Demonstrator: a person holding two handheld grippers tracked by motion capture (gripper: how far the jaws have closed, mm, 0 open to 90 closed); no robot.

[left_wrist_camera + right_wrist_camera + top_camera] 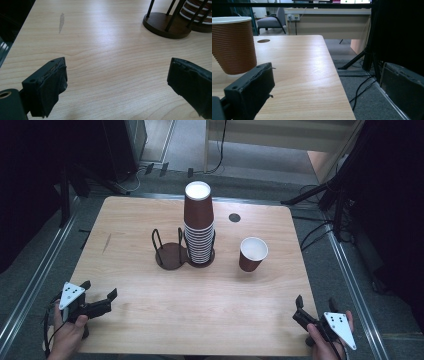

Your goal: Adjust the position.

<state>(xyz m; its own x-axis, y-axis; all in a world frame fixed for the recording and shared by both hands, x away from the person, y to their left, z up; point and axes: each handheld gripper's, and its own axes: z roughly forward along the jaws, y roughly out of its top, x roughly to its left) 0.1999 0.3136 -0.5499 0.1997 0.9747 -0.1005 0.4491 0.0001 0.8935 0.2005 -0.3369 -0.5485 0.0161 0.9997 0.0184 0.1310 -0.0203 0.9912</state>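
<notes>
**Both grippers at the near edge, cups untouched**

Landmark: the stack of brown cups, standing in the right ring of a two-ring holder at mid-table. Left gripper: well to the near left of the stack, jaws spread wide, nothing between them. Single cup: upright, just right of the stack. Right gripper: far to the near right, jaws likewise apart and empty.

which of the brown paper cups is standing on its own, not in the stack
The single cup right of the holder, upright on the table. The others are nested in the stack in the holder's right ring.
</notes>
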